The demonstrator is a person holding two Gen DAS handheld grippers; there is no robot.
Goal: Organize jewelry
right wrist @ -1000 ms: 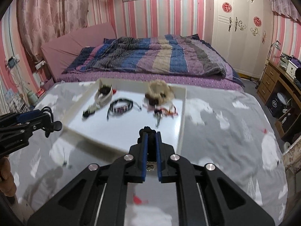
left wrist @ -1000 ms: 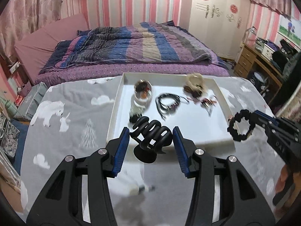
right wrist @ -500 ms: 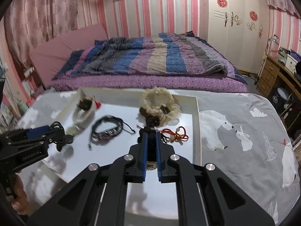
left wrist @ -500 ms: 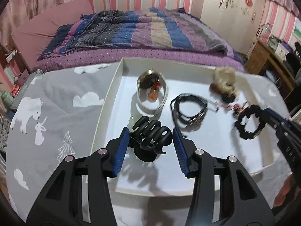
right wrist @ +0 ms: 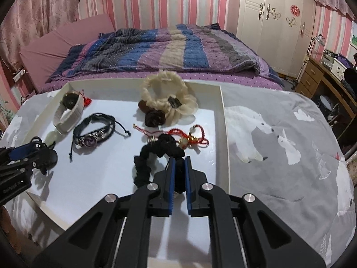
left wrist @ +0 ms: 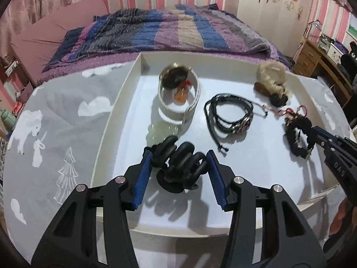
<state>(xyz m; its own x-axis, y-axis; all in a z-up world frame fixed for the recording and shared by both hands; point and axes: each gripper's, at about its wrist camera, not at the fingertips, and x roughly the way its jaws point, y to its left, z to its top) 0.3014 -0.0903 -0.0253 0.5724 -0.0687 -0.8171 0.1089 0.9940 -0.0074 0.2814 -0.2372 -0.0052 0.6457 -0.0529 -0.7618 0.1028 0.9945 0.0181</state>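
Observation:
My left gripper (left wrist: 179, 159) is shut on a black claw hair clip (left wrist: 178, 167) and holds it just above the near left of the white tray (left wrist: 116, 131). My right gripper (right wrist: 178, 159) is shut on a black scrunchie (right wrist: 145, 163), which hangs over the tray's right part; it also shows in the left wrist view (left wrist: 297, 136). In the tray lie a white band with a watch (left wrist: 178, 96), a black cord bracelet (left wrist: 229, 116), a cream scrunchie (right wrist: 167, 93), a red cord charm (right wrist: 189, 136) and a pale green piece (left wrist: 160, 131).
The tray lies on a grey cloth with polar bears (right wrist: 279, 138). A bed with a striped quilt (right wrist: 167, 49) stands behind. A wooden desk (right wrist: 323, 78) is at the far right.
Both grippers have moved forward over the tray and lower, each still holding its item. The scrunchie now hangs near the red cord charm.

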